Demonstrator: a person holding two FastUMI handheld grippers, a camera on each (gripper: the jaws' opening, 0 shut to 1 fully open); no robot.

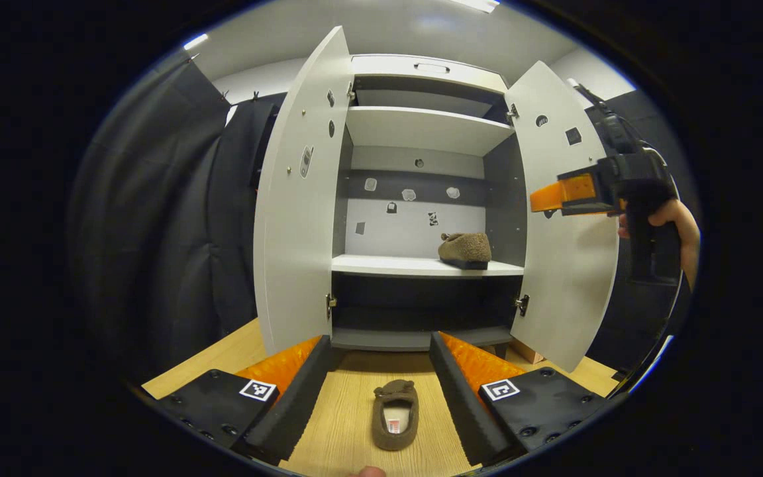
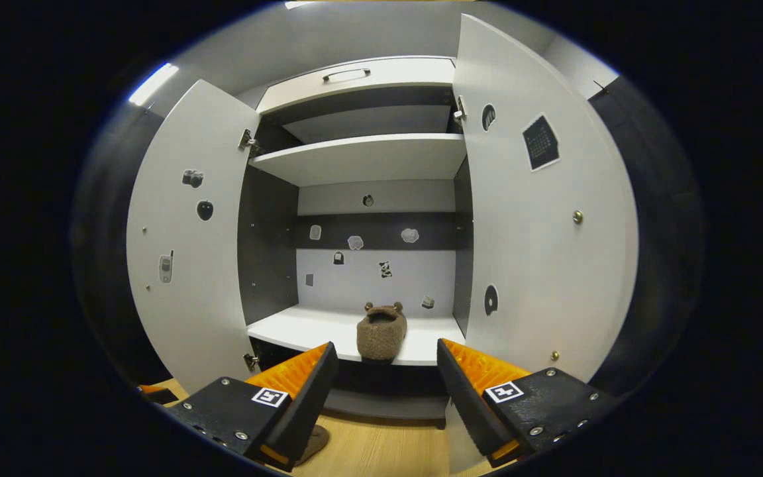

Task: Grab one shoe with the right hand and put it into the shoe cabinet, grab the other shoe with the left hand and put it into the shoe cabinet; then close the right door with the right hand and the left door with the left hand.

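A brown fuzzy slipper (image 1: 395,414) lies on the wooden floor (image 1: 342,424) in front of the cabinet, toe towards it, between the spread fingers of my left gripper (image 1: 381,341), which is open and not touching it. A second brown slipper (image 1: 464,250) (image 2: 381,334) rests on the white middle shelf (image 1: 388,265) (image 2: 302,330), near its front edge at the right. My right gripper (image 2: 387,348) is open just short of that slipper, with nothing held. In the left gripper view the right gripper (image 1: 577,195) hovers beside the right door, gripped by a hand (image 1: 676,225).
The grey shoe cabinet stands with both doors swung out: left door (image 1: 299,199) (image 2: 189,252), right door (image 1: 560,218) (image 2: 540,232). An upper shelf (image 1: 421,129) (image 2: 361,159) is bare. Dark curtains (image 1: 176,232) hang on either side. The floor slipper's heel (image 2: 315,442) peeks from behind one finger.
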